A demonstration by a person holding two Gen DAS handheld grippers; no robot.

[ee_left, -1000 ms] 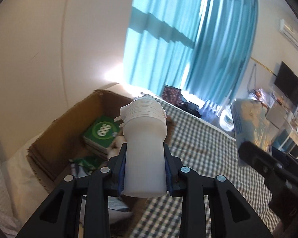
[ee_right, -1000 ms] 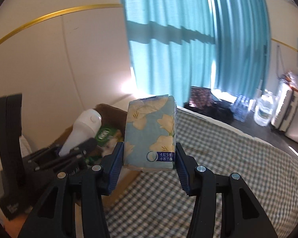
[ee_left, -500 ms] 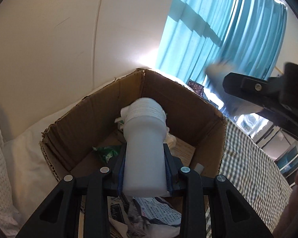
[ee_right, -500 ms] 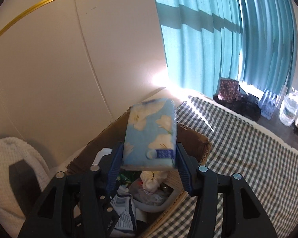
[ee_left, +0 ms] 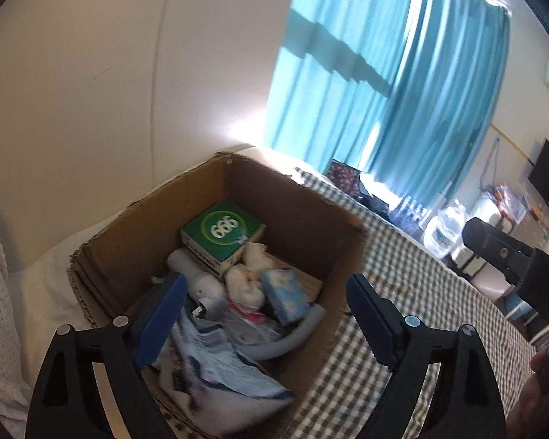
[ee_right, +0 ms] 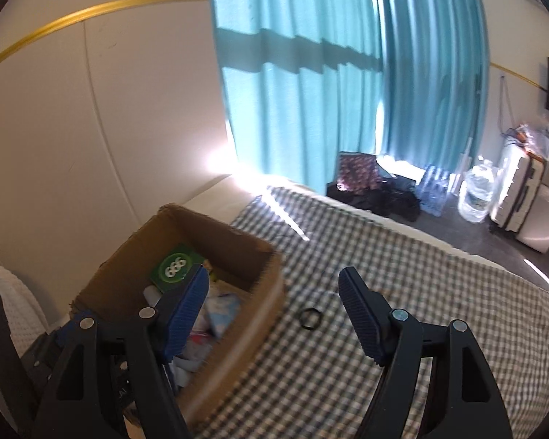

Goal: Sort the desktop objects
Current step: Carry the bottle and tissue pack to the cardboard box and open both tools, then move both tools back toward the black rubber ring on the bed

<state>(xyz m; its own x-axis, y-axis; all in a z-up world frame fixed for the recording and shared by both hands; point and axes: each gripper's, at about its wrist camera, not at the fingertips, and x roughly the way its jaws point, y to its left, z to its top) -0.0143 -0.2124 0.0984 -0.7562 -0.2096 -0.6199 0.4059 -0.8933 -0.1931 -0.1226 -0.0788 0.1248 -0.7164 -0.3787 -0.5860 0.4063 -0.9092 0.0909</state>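
Now, step in hand: both loads look delivered, and the grippers hang above the cardboard box (ee_left: 296, 219) with nothing in them.
Left gripper (ee_left: 265, 305): its jaws are spread wide and empty, right over the open box.
Right gripper (ee_right: 274, 307): also spread wide and empty, over the near rim of the box and the cloth beside it.
Box contents: a white bottle (ee_left: 197, 278) lies on its side under a green box (ee_left: 223, 234) marked 666; a blue tissue pack (ee_left: 285, 294) rests near the right wall; crumpled white paper and a printed bag fill the rest.
Thing left outside: a small black ring (ee_right: 310, 317) lies on the checked cloth (ee_right: 384, 263), just beside the box.
Next move, my judgement: the ring seems the next thing to sort. It is thin and flat, so the right gripper must come low, put one finger on each side and close gently, or the ring may slip on the soft cloth.
Surface: a bed covered by the checked cloth; the box stands at its corner, near the cream wall.
Room: teal curtains (ee_right: 329, 73) with strong sun, a water jug and a suitcase on the floor, a dark screen on the far wall.
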